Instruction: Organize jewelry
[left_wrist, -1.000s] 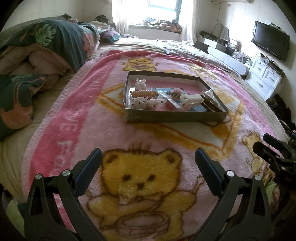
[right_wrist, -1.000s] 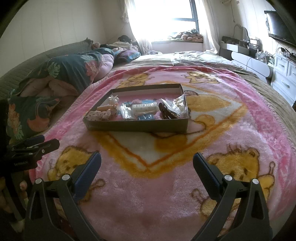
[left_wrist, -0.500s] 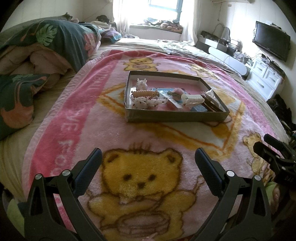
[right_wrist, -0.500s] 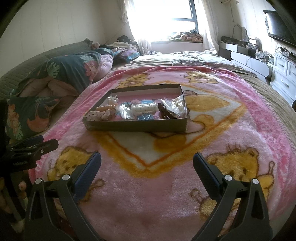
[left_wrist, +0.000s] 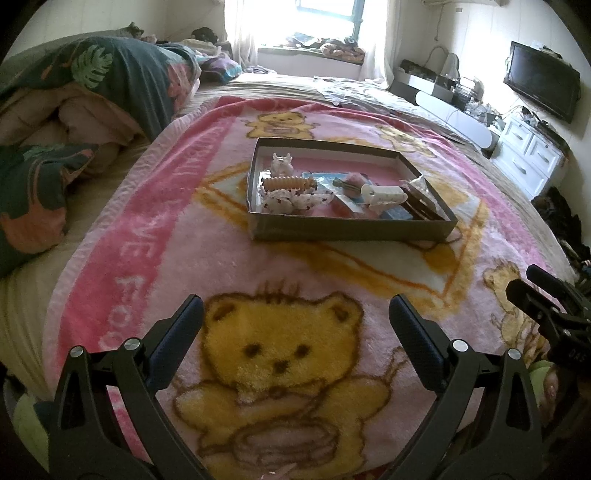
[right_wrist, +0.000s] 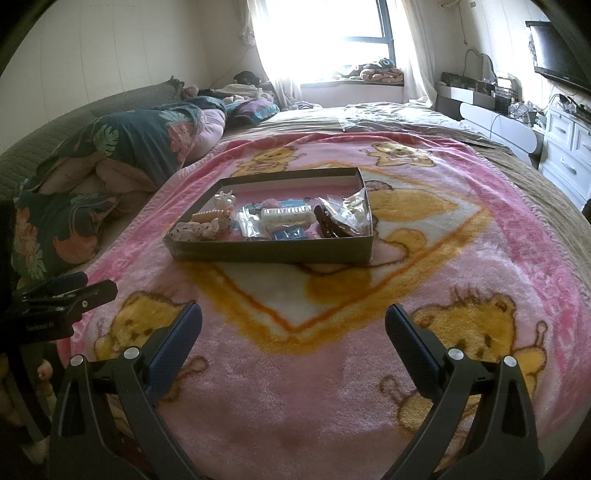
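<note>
The left gripper (left_wrist: 295, 321) and the right gripper (right_wrist: 293, 325) both hover over the pink bear blanket (left_wrist: 229, 280), fingers spread wide and holding nothing. Well ahead of both, in the middle of the blanket, sits a shallow cardboard tray (right_wrist: 266, 253) with the jewelry: a white hair claw (right_wrist: 286, 216), a dark brown clip (right_wrist: 328, 226), a peach spiral piece (left_wrist: 286, 182), and clear plastic bags (right_wrist: 347, 206).

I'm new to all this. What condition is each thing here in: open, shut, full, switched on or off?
left gripper: open, holding nothing, above the blanket.
right gripper: open, holding nothing.
cardboard box: no lid, holding hair clips and small bags.
white hair clip: lying flat in the box, shut.
television: screen dark.
dresser drawers: shut.
blanket: spread flat over the bed.
</note>
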